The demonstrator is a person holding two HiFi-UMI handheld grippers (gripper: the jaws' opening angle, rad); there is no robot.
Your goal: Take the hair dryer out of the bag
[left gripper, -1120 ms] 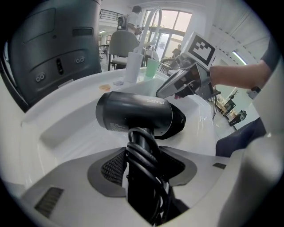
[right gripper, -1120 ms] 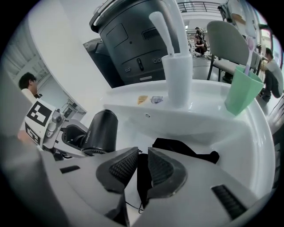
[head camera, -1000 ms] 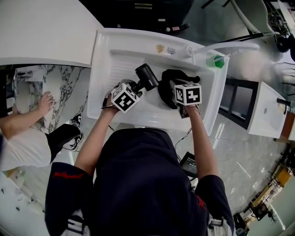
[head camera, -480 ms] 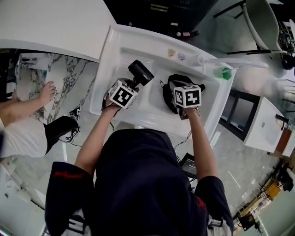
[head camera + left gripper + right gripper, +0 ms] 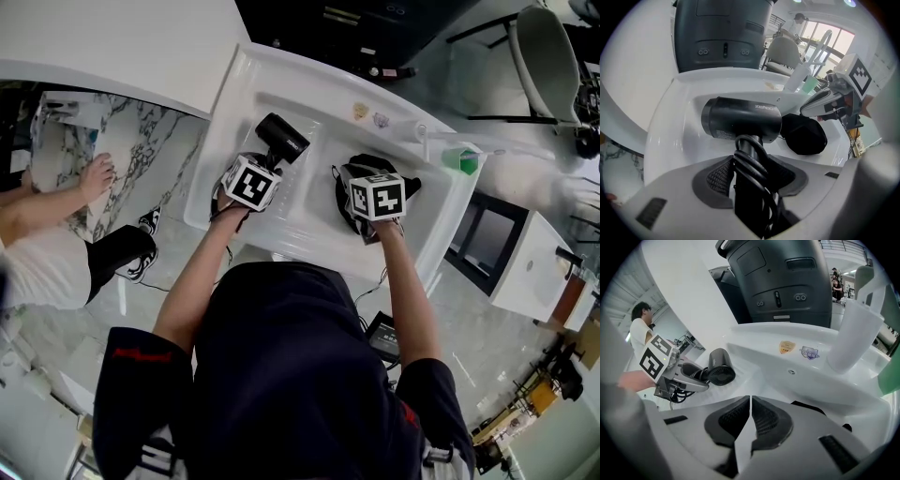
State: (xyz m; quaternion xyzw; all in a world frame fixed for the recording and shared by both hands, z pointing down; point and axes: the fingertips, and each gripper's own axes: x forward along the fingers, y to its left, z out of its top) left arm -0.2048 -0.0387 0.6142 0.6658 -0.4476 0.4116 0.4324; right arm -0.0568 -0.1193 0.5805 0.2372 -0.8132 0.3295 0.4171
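Observation:
The black hair dryer point(image 5: 283, 137) is out of the bag and held over the left part of the white basin point(image 5: 305, 223). My left gripper point(image 5: 265, 161) is shut on its handle, which has the cord wound round it point(image 5: 751, 164); the barrel point(image 5: 740, 121) lies crosswise beyond the pads. The black bag point(image 5: 343, 192) lies slumped in the basin's right part. My right gripper point(image 5: 372, 176) is right over the bag; in the right gripper view its pads point(image 5: 750, 401) meet with nothing seen between them. The bag point(image 5: 804, 136) also shows in the left gripper view.
A white faucet point(image 5: 439, 141) and a green cup point(image 5: 465, 161) stand at the basin's far right rim. Another person's hand point(image 5: 94, 178) rests on a marble counter at the left. A dark machine point(image 5: 780, 280) rises behind the basin.
My left gripper has carried the hair dryer leftward, away from the bag, and rolled. The right gripper has shifted a little but stays over the bag.

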